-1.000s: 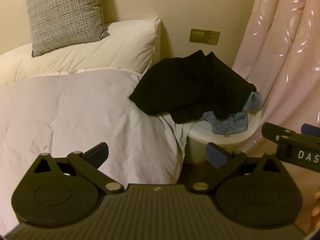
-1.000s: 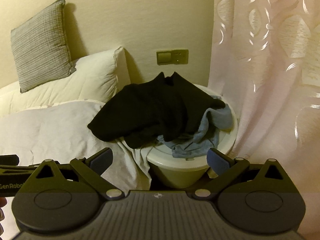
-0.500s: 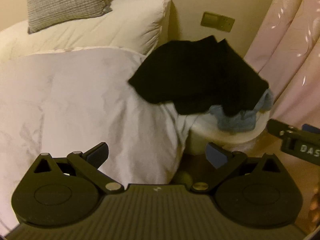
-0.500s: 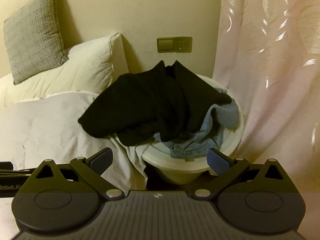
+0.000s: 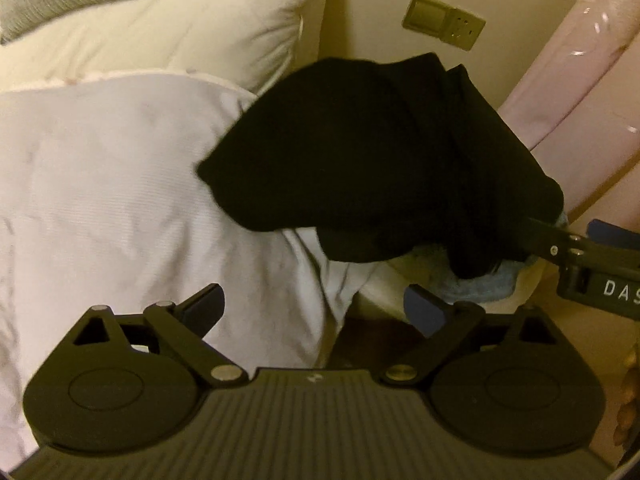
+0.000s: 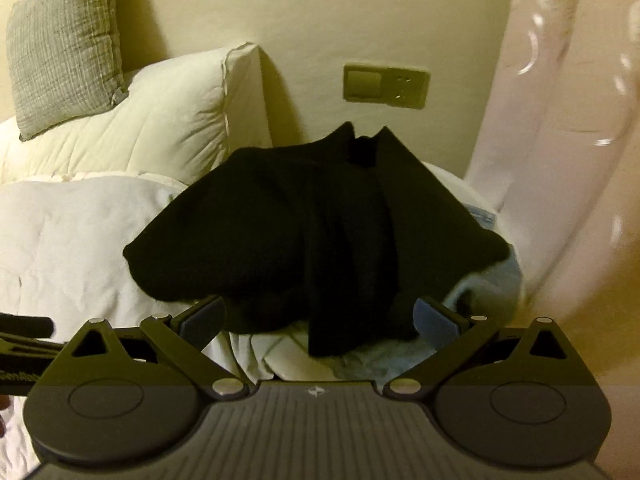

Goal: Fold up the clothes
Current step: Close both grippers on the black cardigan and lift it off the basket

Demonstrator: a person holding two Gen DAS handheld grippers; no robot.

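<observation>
A black garment (image 5: 372, 160) lies heaped over a white round basket (image 5: 384, 280), spilling left onto the bed; it also shows in the right wrist view (image 6: 320, 236). A light blue garment (image 5: 480, 284) (image 6: 480, 288) lies under it in the basket. My left gripper (image 5: 316, 308) is open and empty, just short of the black garment's lower edge. My right gripper (image 6: 320, 316) is open, its fingertips at the black garment's front hem, which hangs between them. The right gripper's side (image 5: 580, 256) shows at the left view's right edge.
A white duvet (image 5: 120, 200) covers the bed to the left. A white pillow (image 6: 160, 120) and a grey cushion (image 6: 60, 40) lean on the wall behind. A wall switch plate (image 6: 386, 86) is above the basket. A pink curtain (image 6: 560, 160) hangs to the right.
Both grippers have moved forward toward the basket; the black garment now fills much more of each view. Both stay open.
</observation>
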